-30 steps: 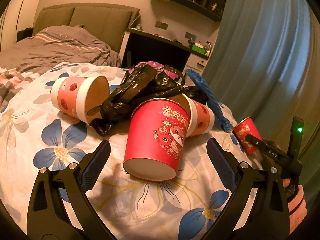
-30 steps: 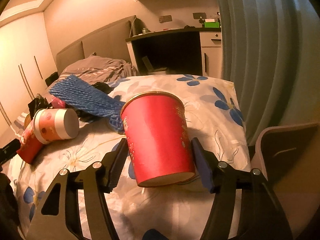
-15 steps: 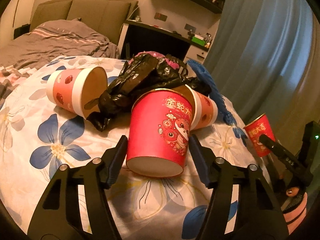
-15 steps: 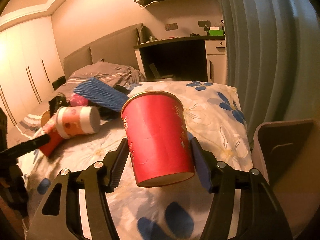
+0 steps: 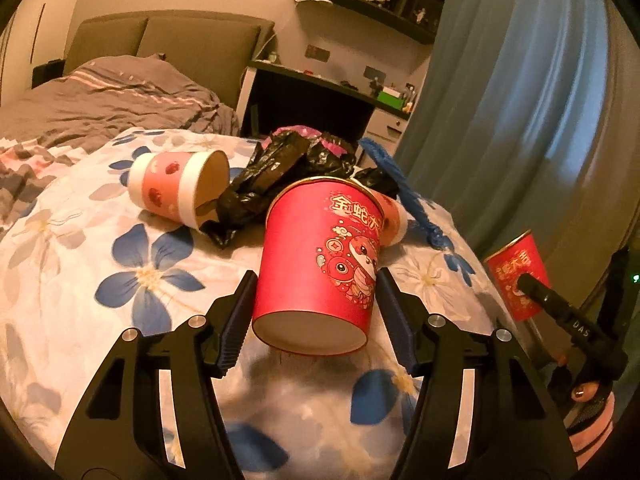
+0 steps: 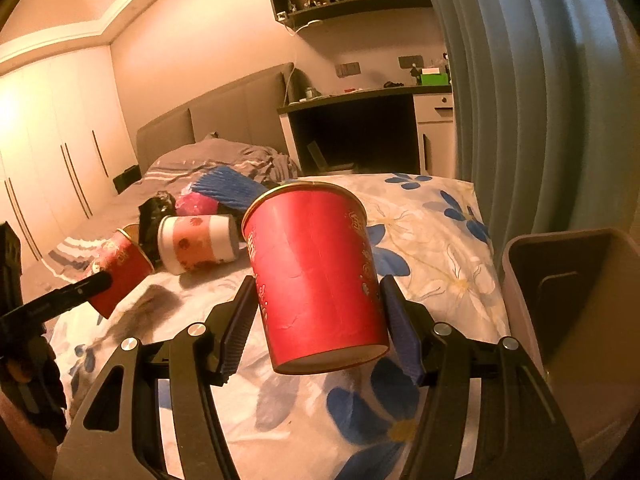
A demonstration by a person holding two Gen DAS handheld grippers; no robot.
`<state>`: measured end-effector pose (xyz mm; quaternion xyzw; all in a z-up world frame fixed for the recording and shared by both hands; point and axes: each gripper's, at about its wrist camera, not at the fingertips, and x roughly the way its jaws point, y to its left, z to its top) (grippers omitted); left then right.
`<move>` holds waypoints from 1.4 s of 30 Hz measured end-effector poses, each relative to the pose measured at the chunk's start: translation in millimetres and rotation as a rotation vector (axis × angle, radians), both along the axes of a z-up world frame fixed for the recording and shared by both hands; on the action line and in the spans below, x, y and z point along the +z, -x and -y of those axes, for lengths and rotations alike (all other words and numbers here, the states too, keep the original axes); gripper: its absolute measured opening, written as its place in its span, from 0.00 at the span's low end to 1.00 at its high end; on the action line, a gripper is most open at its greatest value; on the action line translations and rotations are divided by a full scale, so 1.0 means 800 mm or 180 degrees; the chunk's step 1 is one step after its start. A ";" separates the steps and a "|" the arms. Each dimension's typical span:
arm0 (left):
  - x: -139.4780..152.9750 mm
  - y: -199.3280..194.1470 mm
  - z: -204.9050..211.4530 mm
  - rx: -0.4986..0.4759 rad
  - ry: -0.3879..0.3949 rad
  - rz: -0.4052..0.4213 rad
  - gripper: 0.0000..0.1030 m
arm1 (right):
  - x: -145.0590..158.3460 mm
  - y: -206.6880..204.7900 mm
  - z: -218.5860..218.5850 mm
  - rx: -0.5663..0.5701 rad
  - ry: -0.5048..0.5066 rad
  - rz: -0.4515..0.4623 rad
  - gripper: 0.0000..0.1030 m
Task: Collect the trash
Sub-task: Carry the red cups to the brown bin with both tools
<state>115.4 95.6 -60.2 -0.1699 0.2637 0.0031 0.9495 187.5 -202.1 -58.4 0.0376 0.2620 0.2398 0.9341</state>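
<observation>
A bed point(image 5: 80, 280) covered in a white quilt with blue flowers fills both views. The left tongs point(image 5: 316, 304) pinch a red cup point(image 5: 320, 264) with a cartoon snake print, both pads pressed to its sides, its base lifted clear of the quilt and tilted toward the camera. The right tongs point(image 6: 318, 312) pinch a second red cup point(image 6: 316, 276) the same way, held in the air above the quilt; this cup also shows at the right edge of the left view.

Behind the left cup, more trash lies on the quilt: a pink-and-white cup point(image 5: 176, 188) on its side, a crumpled black bag point(image 5: 280, 168) touching it, another pink cup point(image 5: 390, 220) mostly hidden behind the red one, and a blue netted piece point(image 5: 404, 196) beside the bag. A brown bin point(image 6: 568, 280) stands at the right edge of the right view, beside the bed. A grey curtain point(image 5: 520, 120) hangs behind it.
</observation>
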 end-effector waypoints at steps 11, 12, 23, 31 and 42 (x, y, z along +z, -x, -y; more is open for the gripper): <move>0.027 0.031 0.017 -0.0055 -0.0027 0.0217 0.57 | 0.018 0.040 0.014 -0.0047 -0.0126 0.0104 0.59; 0.029 0.031 0.020 -0.0068 -0.0037 0.0230 0.57 | 0.021 0.044 0.017 -0.0056 -0.0136 0.0119 0.59; 0.049 0.027 0.064 -0.0303 -0.0140 0.0353 0.57 | 0.035 0.064 0.047 -0.0217 -0.0216 0.0226 0.59; 0.055 0.010 0.113 -0.0582 -0.0191 0.0395 0.57 | 0.040 0.067 0.077 -0.0390 -0.0283 0.0271 0.59; 0.063 -0.029 0.207 -0.1106 -0.0239 0.0445 0.57 | 0.042 0.070 0.136 -0.0769 -0.0331 0.0353 0.59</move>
